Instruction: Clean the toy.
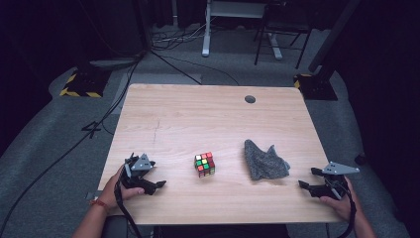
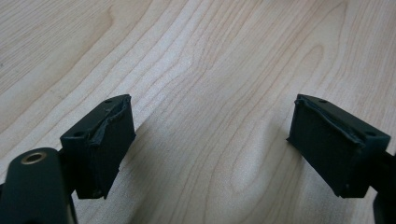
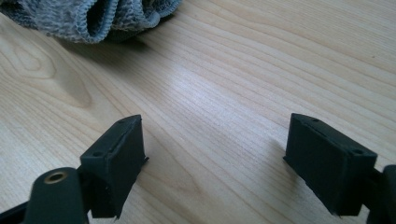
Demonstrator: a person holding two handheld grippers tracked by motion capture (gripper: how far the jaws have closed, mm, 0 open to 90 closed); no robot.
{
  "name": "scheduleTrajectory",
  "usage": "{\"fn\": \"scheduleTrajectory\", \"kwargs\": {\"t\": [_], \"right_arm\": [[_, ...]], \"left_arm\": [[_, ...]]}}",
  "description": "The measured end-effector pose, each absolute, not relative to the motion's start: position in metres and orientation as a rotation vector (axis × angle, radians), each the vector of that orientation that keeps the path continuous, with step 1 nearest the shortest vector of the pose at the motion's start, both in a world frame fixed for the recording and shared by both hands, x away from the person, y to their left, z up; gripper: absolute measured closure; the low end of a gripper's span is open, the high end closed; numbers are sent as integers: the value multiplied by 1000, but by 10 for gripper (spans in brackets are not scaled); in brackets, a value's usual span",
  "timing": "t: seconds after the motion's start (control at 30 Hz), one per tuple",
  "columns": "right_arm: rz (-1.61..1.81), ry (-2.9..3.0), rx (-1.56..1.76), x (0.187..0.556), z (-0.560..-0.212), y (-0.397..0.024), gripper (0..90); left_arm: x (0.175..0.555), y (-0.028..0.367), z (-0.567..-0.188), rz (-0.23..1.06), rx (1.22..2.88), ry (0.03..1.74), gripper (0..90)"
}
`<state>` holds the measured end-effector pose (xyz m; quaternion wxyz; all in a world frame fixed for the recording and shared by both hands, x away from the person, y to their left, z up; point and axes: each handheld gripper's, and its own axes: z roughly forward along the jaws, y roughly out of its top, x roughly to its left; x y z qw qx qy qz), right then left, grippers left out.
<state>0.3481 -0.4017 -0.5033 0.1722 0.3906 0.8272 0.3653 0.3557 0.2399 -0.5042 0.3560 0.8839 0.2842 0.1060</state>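
Both your grippers sit idle at the bottom edge of the high view. Left gripper (image 1: 157, 187) is lower left, right gripper (image 1: 306, 179) lower right, each resting on or just above the pale wood-grain tabletop (image 1: 188, 119); can't tell which. Both point inward toward the middle, which reads as a start pose: each tool is aimed at the work without crowding it.

Left gripper view: the black jaws stand spread with bare wood between them, pads (image 2: 105, 147) touching nothing. Right gripper view: the same, jaws apart with only table in the gap, pads (image 3: 119, 161) clear.

The multicoloured twisty puzzle cube (image 1: 204, 164) is centre frame in the high view, slightly below the middle, sitting flat on the table. It lies between your two grippers, nearer your left, and apart from everything else, so I judge either side can come in without a collision.

The crumpled grey knitted cloth (image 1: 264, 161) lies right of the cube, near it but not touching, and nearer your right gripper. In the right gripper view its folded, stitched edge (image 3: 93, 16) fills the upper left corner, so your right tool is already looking at it. It's bunched, not spread flat, so there are raised folds to pinch.

My read: nothing is gripped yet. The layout suggests right takes the cloth and left handles the cube.
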Motion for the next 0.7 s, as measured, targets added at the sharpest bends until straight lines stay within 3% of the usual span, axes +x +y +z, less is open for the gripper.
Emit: {"fn": "scheduleTrajectory", "kwargs": {"t": [0.7], "right_arm": [[1037, 2348, 1108, 348, -503, -402, 196]], "left_arm": [[356, 240, -504, 279, 2280, 745, 146]]}}
